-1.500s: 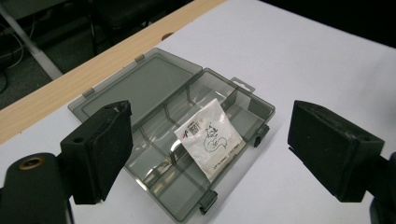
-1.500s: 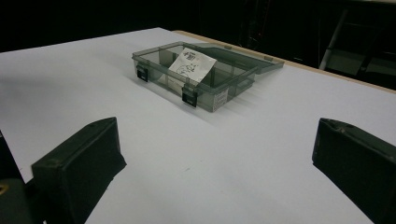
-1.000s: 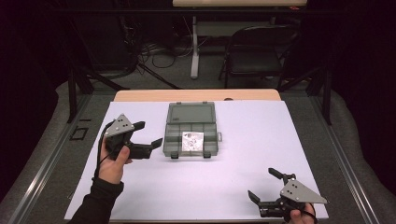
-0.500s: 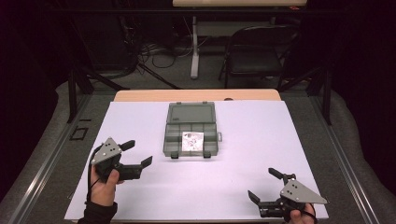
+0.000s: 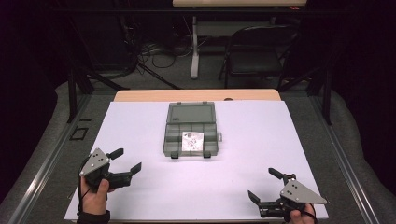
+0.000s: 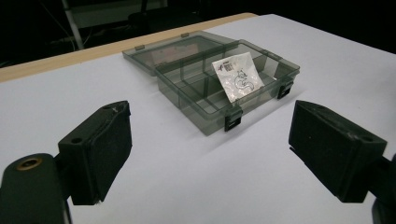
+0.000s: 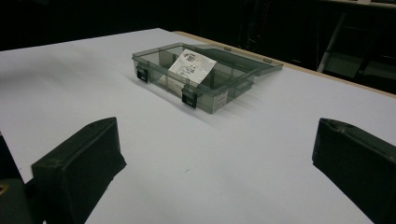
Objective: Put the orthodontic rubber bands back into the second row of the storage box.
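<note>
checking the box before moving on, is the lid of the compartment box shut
No, the compartment box lies open, its lid folded flat behind it and a small white packet lying across the compartments.

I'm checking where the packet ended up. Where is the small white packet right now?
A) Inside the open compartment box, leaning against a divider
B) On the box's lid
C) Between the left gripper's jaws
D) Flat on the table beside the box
A: the small white packet sits tilted in a compartment of the open compartment box, while the left gripper and right gripper stand open and apart from it.
</note>
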`<state>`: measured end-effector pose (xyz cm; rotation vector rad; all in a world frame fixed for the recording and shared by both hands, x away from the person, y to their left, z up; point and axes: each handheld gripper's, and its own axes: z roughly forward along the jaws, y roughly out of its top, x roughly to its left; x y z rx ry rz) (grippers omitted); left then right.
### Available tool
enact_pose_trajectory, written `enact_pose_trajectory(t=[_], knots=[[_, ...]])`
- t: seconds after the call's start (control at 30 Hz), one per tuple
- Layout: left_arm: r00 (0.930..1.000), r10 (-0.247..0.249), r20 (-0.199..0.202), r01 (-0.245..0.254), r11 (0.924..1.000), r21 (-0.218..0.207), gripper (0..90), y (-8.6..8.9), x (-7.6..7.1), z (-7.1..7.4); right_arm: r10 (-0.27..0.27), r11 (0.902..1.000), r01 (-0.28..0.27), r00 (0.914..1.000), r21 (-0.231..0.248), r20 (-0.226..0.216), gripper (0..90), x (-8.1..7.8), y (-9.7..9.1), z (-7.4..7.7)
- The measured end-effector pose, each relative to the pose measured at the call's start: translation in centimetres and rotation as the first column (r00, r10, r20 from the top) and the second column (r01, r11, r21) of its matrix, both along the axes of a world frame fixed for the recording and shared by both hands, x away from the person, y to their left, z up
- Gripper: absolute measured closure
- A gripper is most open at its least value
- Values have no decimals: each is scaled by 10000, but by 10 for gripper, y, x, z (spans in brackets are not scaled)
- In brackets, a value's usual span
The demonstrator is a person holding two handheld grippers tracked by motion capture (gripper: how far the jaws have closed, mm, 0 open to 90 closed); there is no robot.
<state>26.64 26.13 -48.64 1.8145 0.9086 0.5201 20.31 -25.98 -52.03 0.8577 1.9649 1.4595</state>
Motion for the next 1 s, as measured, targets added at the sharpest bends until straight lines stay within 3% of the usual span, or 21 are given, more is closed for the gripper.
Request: enact_pose_trajectory(t=[0.53,1.0], knots=[[9969,694,-362,-708,9967,-395,137,23,3,-18,5,10000,-5,10000,48,37,8,0,1,0],[9986,387,-368,-399,9986,-339,135,15,7,-24,43,10000,-43,10000,20,60,8,0,1,0]])
